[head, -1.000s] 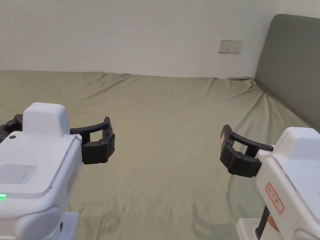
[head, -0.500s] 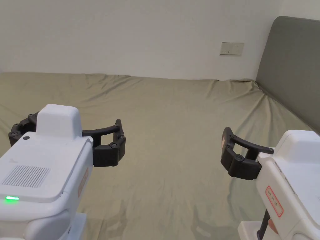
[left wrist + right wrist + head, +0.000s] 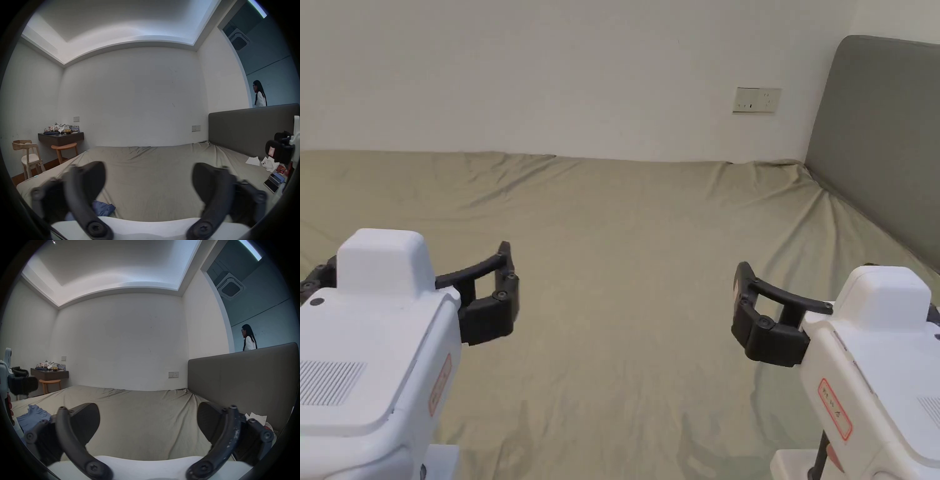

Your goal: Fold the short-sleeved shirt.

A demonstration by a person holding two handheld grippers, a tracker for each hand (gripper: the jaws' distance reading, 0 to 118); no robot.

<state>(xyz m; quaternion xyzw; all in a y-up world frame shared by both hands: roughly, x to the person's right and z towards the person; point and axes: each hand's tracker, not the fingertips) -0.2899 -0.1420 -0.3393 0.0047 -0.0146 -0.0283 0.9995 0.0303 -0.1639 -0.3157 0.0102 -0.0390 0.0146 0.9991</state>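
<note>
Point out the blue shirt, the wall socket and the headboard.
blue shirt (image 3: 33, 416): right gripper view, on its crumpled cloth lying on the bed.
wall socket (image 3: 757, 100): head view, on the middle of its plate.
headboard (image 3: 875, 144): head view, on its grey padded face.

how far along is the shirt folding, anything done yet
Nothing looks folded yet. The blue shirt lies crumpled on the bed, off to the left side. In hand: nothing. The left gripper and right gripper are both open, held above the sheet. Left to do: reach the shirt, spread it flat, then make every fold.
</note>
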